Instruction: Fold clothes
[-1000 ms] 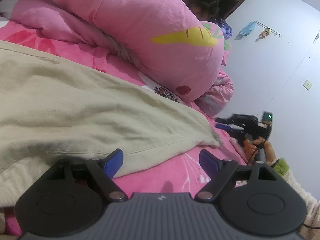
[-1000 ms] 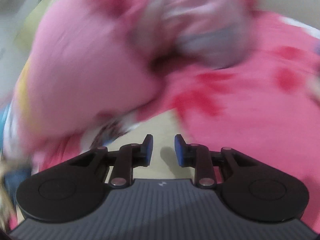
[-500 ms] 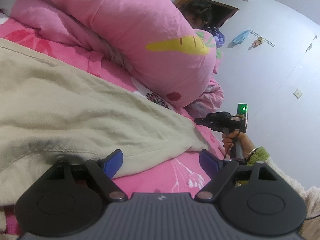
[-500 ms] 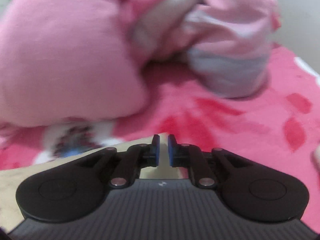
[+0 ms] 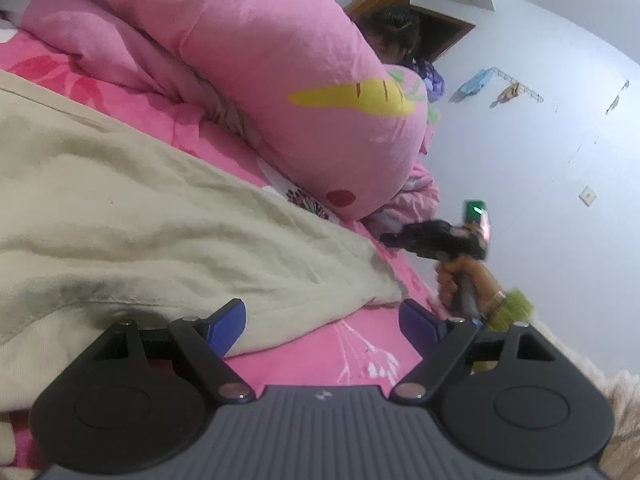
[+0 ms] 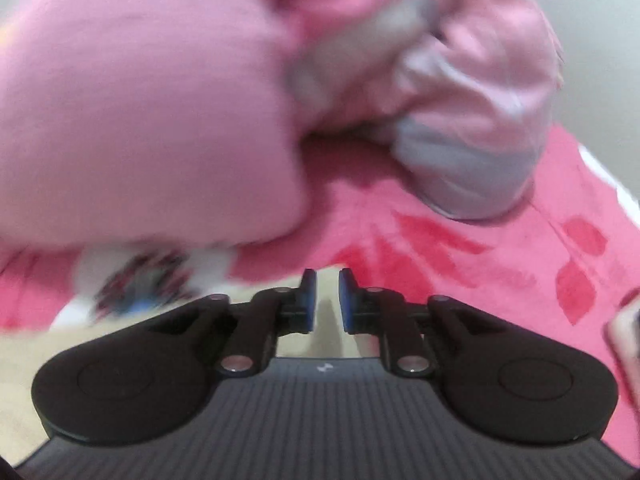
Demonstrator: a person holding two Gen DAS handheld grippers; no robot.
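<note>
A beige garment (image 5: 140, 220) lies spread over the pink bed sheet (image 5: 320, 360), its corner ending near the bed's right side. My left gripper (image 5: 322, 312) is open and wide, low over the sheet, its left fingertip (image 5: 230, 318) at the garment's near hem. In the left wrist view a hand (image 5: 460, 276) holds my right gripper (image 5: 390, 238) just beyond that corner. In the blurred right wrist view the right gripper (image 6: 327, 276) hovers over the beige cloth (image 6: 328, 340). Its jaws stand a narrow gap apart with nothing between them.
A bulky pink duvet with a yellow carrot print (image 5: 280, 80) is heaped behind the garment and fills the right wrist view (image 6: 140, 120). A person's dark hair (image 5: 394, 36) shows behind it. A white wall (image 5: 540, 180) lies to the right. A grey-pink bundle (image 6: 472, 128) sits further back.
The right gripper swung from the bed's edge up toward the garment's corner, and its jaws narrowed from a wider gap. The left gripper has stayed almost still.
</note>
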